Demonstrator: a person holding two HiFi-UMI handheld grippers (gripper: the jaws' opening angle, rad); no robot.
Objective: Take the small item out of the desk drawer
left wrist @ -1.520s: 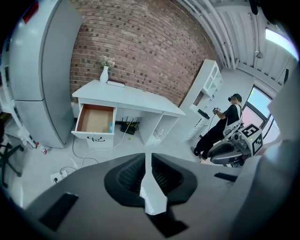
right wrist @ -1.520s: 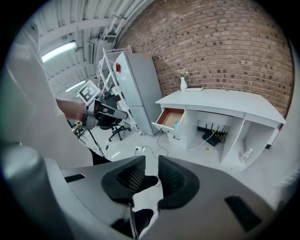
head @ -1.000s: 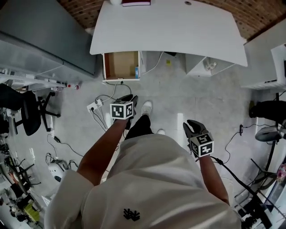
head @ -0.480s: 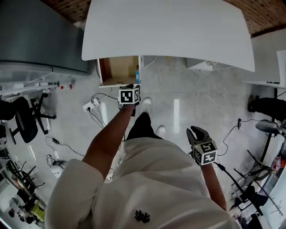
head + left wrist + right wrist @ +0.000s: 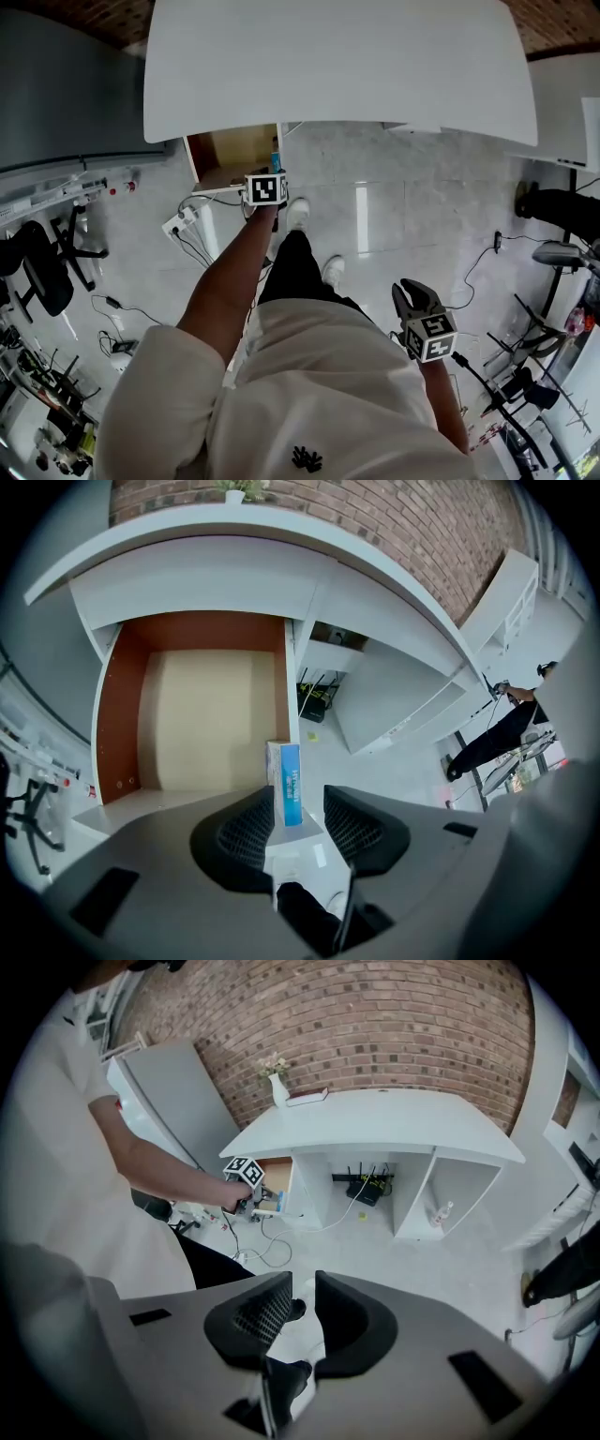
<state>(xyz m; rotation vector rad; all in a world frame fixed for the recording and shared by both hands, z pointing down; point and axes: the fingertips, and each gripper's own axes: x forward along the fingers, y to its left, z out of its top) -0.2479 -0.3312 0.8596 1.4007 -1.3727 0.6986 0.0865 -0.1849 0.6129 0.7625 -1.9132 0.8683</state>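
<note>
Right now the small box [image 5: 284,782], a slim carton with a blue face and a white side, is standing upright in the near right corner of the open drawer [image 5: 116,726], just beside the drawer's right wall; its print is too small to read. The drawer is showing a pale floor and reddish-brown sides. The left tool [image 5: 298,803] is pointing steeply down at the box; its jaws have just been opening and are standing spread, with the box showing in the gap and neither pad pressing on it. The white surface [image 5: 337,66] is overhanging the far part of the drawer. The right tool [image 5: 305,1299] is hanging well apart at the person's right side, its jaws a narrow way apart and gripping nothing. Cables [image 5: 200,246] are trailing on the floor left of the drawer, an office chair [image 5: 47,272] is standing further left, and a vase [image 5: 278,1087] and a book [image 5: 307,1097] are sitting on the surface before the brick wall [image 5: 375,1007].
</note>
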